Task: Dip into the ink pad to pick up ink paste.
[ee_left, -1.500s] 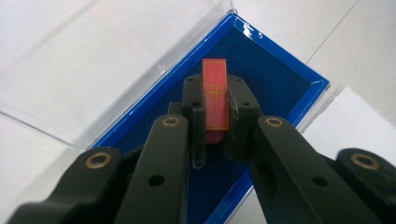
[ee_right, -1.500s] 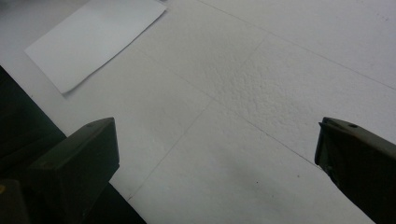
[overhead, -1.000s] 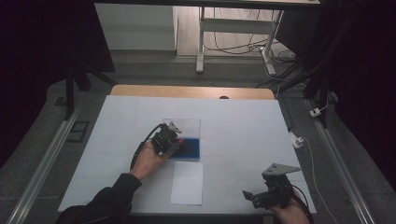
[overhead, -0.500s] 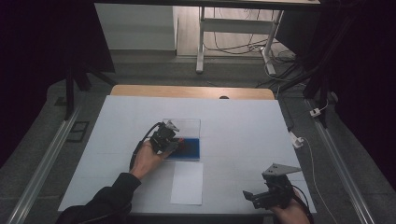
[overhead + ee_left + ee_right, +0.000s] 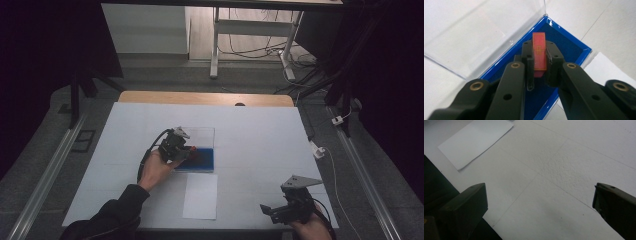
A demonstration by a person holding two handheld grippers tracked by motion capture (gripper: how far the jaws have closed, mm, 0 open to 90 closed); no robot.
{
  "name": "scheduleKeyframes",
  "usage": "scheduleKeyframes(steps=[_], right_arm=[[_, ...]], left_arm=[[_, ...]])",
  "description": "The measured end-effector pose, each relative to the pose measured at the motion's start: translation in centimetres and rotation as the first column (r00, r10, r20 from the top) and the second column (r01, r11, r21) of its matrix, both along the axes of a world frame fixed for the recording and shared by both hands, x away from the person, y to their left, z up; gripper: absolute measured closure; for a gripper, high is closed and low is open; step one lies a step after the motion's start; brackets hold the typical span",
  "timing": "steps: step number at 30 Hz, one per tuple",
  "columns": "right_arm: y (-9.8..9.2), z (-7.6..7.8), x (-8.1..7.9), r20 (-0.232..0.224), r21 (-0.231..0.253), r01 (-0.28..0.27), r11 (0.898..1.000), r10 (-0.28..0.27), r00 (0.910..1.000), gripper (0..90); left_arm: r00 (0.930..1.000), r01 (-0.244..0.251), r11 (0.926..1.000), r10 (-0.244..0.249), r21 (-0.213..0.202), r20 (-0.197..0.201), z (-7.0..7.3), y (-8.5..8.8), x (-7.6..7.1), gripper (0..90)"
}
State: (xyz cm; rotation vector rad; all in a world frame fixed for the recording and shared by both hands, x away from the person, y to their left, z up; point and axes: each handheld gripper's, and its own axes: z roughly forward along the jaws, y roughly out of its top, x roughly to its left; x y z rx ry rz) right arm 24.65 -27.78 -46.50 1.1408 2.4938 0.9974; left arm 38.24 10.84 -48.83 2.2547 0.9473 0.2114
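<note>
Over the blue tray at frame centre: left tongs (image 5: pixel 539 75) pinch a thin red chip (image 5: pixel 539 51).

Clamped edgewise above the blue-lined tray (image 5: pixel 576 48) beside its clear lid (image 5: pixel 479 32), the chip could twist or slip and drop off-tray. Right tongs (image 5: pixel 539 205) rest wide open and empty on the white surface (image 5: pixel 564 165), lower right in the high view.

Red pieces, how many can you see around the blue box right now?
1. The red piece is clamped between the left gripper jaws, above the blue box with its clear lid open. Others could be hidden under the gripper.
</note>
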Motion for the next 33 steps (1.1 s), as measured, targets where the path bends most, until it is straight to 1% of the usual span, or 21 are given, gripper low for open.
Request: scheduleKeyframes(steps=[10,15,21,33], right_arm=[[0.0,0.0,0.0,0.0,-0.001,0.002,1.0,-0.002,1.0,0.0],[0.0,0.0,0.0,0.001,0.001,0.002,1.0,-0.002,1.0,0.0],[0.0,0.0,0.0,0.001,0.001,0.001,1.0,-0.001,1.0,0.0],[-0.1,0.0,0.0,0.003,-0.001,0.001,1.0,-0.001,1.0,0.0]], left_arm=[[0.9996,0.016,0.9982,-0.017,-0.059,-0.022,1.0,0.9,-0.7,79.3],[0.9991,0.036,0.9973,-0.037,-0.064,-0.019,1.4,0.7,-1.3,79.3],[0.9983,0.054,0.9948,-0.056,-0.087,-0.015,2.1,0.8,-2.2,79.3],[0.9967,0.08,0.9927,-0.081,-0.091,-0.01,3.0,0.6,-3.4,79.3]])
